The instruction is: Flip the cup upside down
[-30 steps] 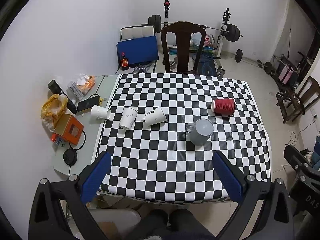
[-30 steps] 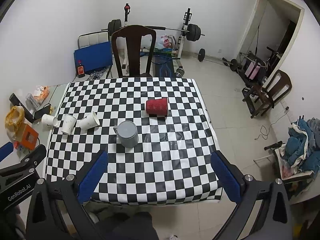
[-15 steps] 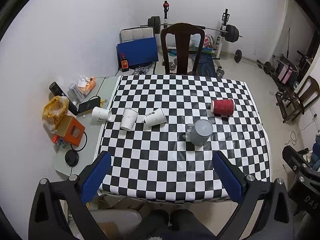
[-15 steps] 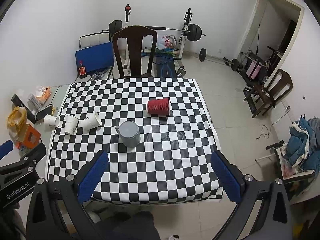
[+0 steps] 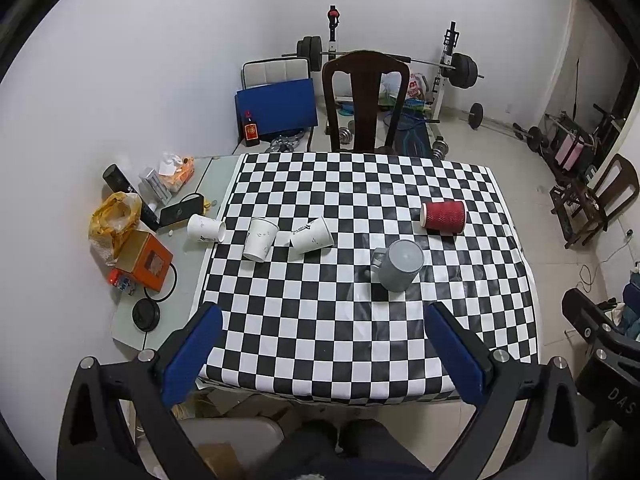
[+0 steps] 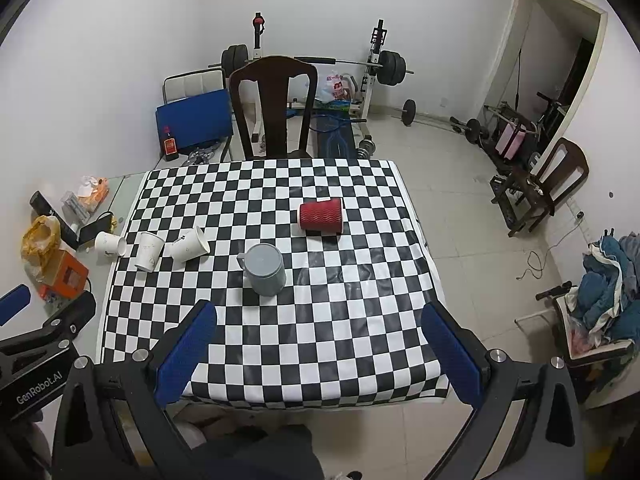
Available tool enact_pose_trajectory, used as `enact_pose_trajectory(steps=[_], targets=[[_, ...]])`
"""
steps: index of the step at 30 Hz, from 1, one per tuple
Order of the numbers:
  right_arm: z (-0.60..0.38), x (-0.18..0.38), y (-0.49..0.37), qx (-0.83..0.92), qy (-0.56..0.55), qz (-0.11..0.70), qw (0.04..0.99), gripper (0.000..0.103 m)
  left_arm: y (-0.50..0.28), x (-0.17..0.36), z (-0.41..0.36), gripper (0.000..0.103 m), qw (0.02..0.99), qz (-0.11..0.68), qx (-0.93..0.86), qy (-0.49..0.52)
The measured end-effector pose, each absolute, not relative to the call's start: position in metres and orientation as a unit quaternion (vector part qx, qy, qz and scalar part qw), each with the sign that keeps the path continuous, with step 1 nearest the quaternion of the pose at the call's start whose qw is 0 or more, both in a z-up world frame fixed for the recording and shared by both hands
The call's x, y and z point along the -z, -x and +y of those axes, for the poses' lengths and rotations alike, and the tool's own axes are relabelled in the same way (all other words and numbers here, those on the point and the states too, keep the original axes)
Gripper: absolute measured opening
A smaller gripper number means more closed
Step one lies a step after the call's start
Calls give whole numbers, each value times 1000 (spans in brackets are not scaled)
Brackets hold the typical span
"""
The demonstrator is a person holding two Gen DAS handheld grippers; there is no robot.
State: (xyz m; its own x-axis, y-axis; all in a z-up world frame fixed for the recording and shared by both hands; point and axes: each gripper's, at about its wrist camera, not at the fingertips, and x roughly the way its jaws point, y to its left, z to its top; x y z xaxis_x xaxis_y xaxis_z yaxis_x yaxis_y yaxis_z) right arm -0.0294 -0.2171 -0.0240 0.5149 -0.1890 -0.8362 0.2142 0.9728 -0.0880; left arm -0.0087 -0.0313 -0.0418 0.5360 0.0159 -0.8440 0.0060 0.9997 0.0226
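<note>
A grey mug [image 5: 398, 265] [image 6: 265, 268] stands upside down near the middle of the checkered table [image 5: 360, 340] [image 6: 320, 340]. A red ribbed paper cup [image 5: 443, 216] [image 6: 321, 216] lies on its side behind it. Three white paper cups lie tipped at the table's left: one [image 5: 205, 228] [image 6: 109, 244] off the cloth, one [image 5: 260, 239] [image 6: 149, 251], one [image 5: 311, 235] [image 6: 189, 244]. My left gripper [image 5: 324, 354] and right gripper [image 6: 320, 354] are both open and empty, held high above the table's near edge, far from every cup.
A dark wooden chair [image 5: 366, 100] [image 6: 274, 106] stands at the table's far side. Clutter lies on the glass strip at the left: an orange box [image 5: 146, 260], a yellow bag [image 5: 114, 220], a black disc [image 5: 146, 314]. Gym gear and another chair [image 6: 554, 184] stand beyond.
Both cameras have drifted slightly back, so the table sits a little lower in view. No cup has moved. Both grippers stay open.
</note>
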Motion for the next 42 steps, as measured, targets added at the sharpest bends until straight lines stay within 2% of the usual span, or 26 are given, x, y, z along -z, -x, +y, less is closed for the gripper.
enact_pose_trajectory(steps=[42], targets=[[-220,26,31,117,-16,478,870,103,12,41,-30,103,877,480,2,-12]])
